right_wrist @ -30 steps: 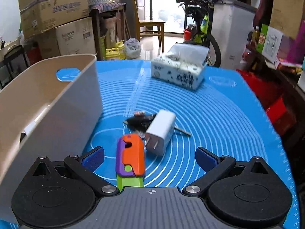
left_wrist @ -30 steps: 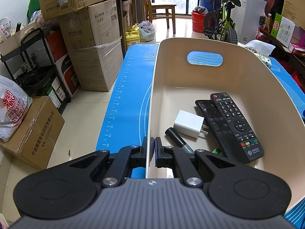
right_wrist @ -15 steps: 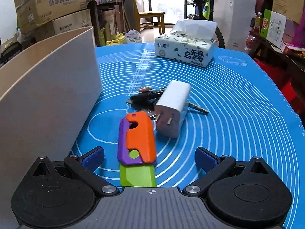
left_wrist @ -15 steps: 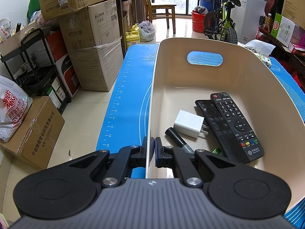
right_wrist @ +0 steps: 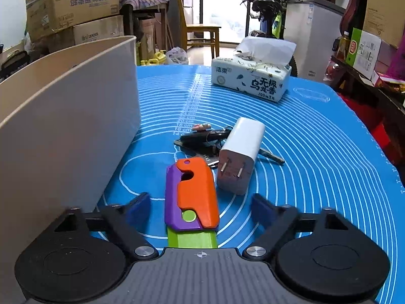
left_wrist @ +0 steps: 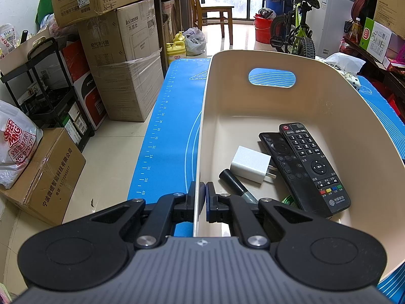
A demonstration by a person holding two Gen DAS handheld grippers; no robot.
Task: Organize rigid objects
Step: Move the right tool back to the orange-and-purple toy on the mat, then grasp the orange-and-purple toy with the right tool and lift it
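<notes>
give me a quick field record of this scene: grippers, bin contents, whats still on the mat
left gripper: shut on the bin wall
right gripper: open, jaws just been closing around the toy knife, pads not touching it
in bin: two remotes, white charger, marker
on mat: toy knife, second charger, keys, tissue pack

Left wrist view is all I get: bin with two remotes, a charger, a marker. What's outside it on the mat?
Observer: A folding toy in orange, purple and green lies on the blue mat, beside the bin wall.
Operator: Right tool?
Observer: The right tool straddles that toy. Its jaws have just been closing, and the pads are not touching it yet.
Operator: Anything else out there?
Observer: A second white charger lies right of the toy, prongs toward the camera, with a bunch of keys behind it.
</notes>
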